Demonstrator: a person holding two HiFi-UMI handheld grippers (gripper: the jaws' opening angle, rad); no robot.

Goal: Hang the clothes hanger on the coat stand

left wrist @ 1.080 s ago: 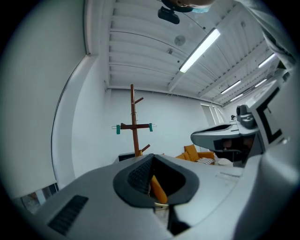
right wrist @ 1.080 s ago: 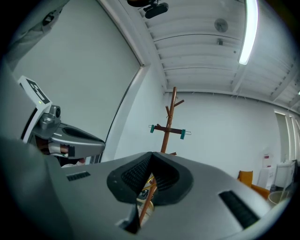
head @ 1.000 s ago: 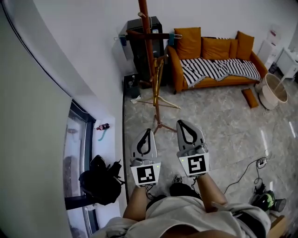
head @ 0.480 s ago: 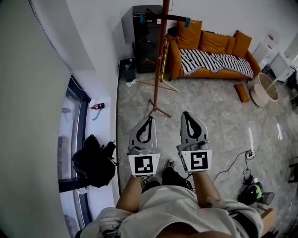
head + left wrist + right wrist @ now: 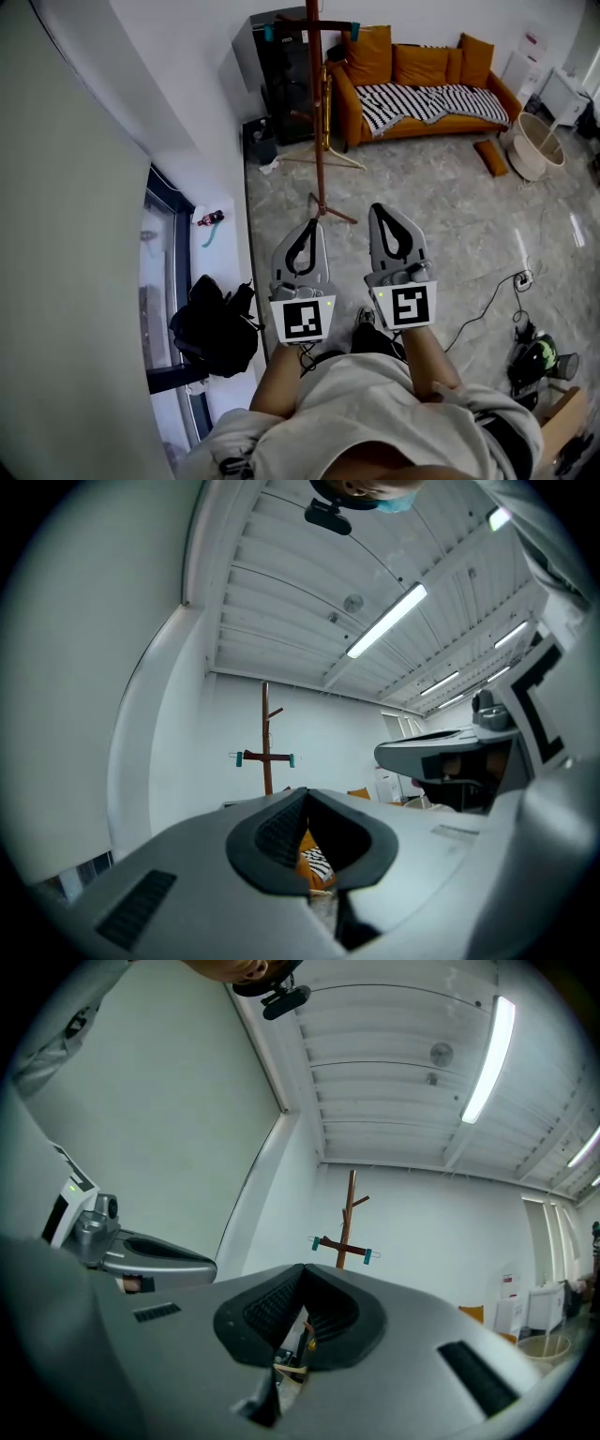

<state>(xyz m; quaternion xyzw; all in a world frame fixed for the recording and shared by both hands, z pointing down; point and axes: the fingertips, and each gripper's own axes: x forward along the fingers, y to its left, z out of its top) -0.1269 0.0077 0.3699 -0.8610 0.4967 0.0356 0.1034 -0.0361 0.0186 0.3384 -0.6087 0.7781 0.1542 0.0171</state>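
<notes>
The brown coat stand (image 5: 316,112) rises from the marble floor just beyond both grippers. A dark bar hanger with teal clips (image 5: 309,31) sits across its top, and shows far off in the left gripper view (image 5: 267,757) and the right gripper view (image 5: 342,1248). A pale wooden hanger (image 5: 324,161) shows low beside the pole; I cannot tell whether it hangs or lies on the floor. My left gripper (image 5: 308,227) and right gripper (image 5: 388,212) are side by side at waist height, both shut with nothing between the jaws (image 5: 305,795) (image 5: 302,1269).
An orange sofa (image 5: 427,70) with a striped blanket stands behind the stand, a black cabinet (image 5: 281,70) to its left. A black backpack (image 5: 216,328) lies by the window at the left. A round tub (image 5: 532,145) and floor cables (image 5: 511,281) are at the right.
The head view has swung and shifted, so the stand and sofa sit differently in the frame. Both grippers keep their side-by-side pose, shut and empty, with the stand's foot just past their tips.
</notes>
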